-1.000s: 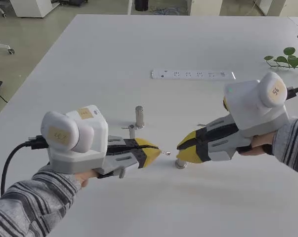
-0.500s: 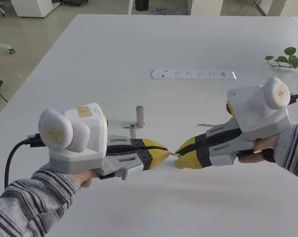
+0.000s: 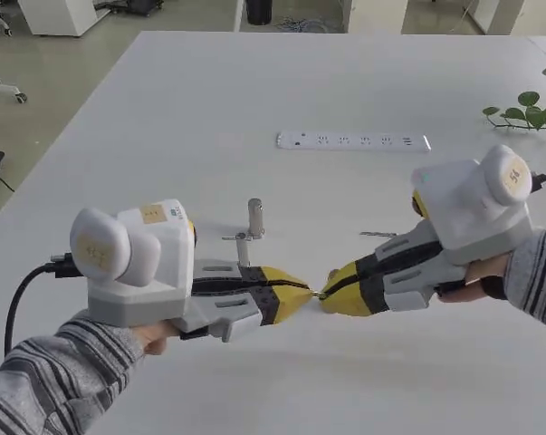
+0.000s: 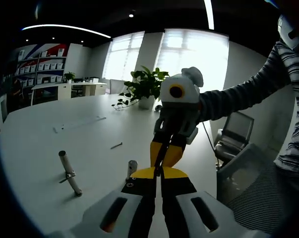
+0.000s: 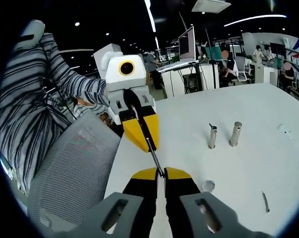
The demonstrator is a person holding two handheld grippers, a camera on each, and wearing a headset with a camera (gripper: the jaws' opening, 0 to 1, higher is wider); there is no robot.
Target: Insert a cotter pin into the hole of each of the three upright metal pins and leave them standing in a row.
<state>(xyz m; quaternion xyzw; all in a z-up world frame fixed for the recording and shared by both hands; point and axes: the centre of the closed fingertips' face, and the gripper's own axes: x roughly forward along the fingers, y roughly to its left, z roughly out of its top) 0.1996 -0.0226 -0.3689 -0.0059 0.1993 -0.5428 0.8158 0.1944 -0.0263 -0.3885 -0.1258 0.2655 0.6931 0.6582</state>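
Progress: I'm counting one of three done. The near pin (image 3: 243, 246) is carrying a fitted cotter pin (image 3: 230, 237) through its hole. The far pin (image 3: 255, 217) is standing bare just behind it. The third pin (image 4: 132, 169) is standing just beside your left tips, with no cotter showing on it.

You're holding the held cotter pin (image 5: 155, 157) in the air from both ends. The left gripper (image 3: 303, 292) is pressing together on one end and the right gripper (image 3: 326, 294) is pressing together on the other, tip to tip. It's reading as a handover or regrip.

A loose cotter pin (image 3: 378, 234) is lying on the table (image 3: 209, 109) just beyond the right gripper. So two insertions are remaining, then the row check.

Room: the power strip (image 3: 352, 140) is sitting well clear at the back, and the plant (image 3: 526, 107) is staying out at the right edge. The table's left edge is running well away from your left hand. The tight spot is the third pin right beside the meeting tips. I'm expecting a low swing there could be tipping it.
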